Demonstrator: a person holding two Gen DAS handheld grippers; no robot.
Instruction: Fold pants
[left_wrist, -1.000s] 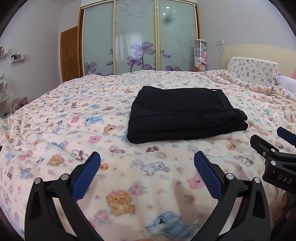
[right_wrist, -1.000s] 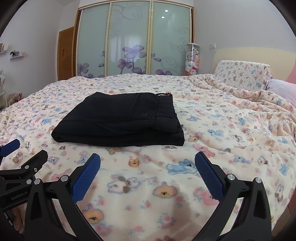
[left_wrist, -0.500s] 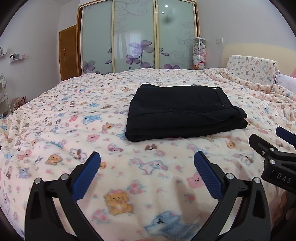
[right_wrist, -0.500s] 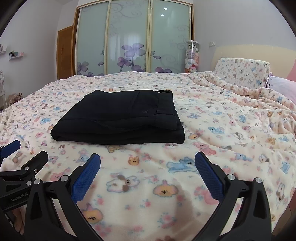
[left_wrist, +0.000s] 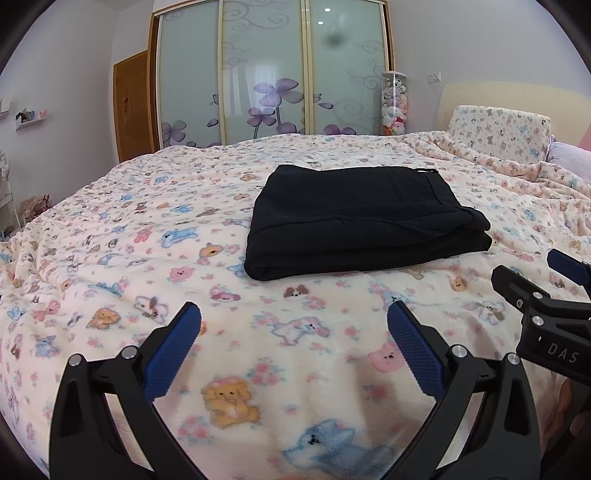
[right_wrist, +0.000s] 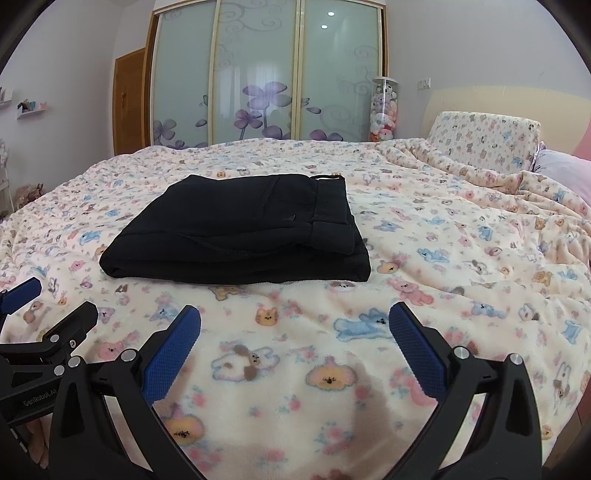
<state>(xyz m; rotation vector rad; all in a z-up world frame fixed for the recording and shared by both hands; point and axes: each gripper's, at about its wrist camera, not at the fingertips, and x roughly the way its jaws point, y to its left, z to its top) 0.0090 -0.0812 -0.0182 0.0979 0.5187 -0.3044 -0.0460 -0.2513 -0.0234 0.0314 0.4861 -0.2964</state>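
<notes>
Black pants (left_wrist: 362, 218) lie folded into a flat rectangle on the bed, also seen in the right wrist view (right_wrist: 240, 232). My left gripper (left_wrist: 293, 325) is open and empty, hovering over the blanket short of the pants' near edge. My right gripper (right_wrist: 294, 325) is open and empty too, likewise short of the pants. The right gripper shows at the right edge of the left wrist view (left_wrist: 546, 280). The left gripper shows at the left edge of the right wrist view (right_wrist: 44, 314).
The bed is covered by a cream blanket (left_wrist: 129, 258) printed with cartoon animals. A patterned pillow (right_wrist: 484, 140) and headboard stand at the far right. A sliding glass wardrobe (left_wrist: 266, 70) and a tube of plush toys (left_wrist: 394, 103) stand behind the bed.
Both grippers have drifted slightly back and up from the pants. They stay open and empty. The pants have not moved.
</notes>
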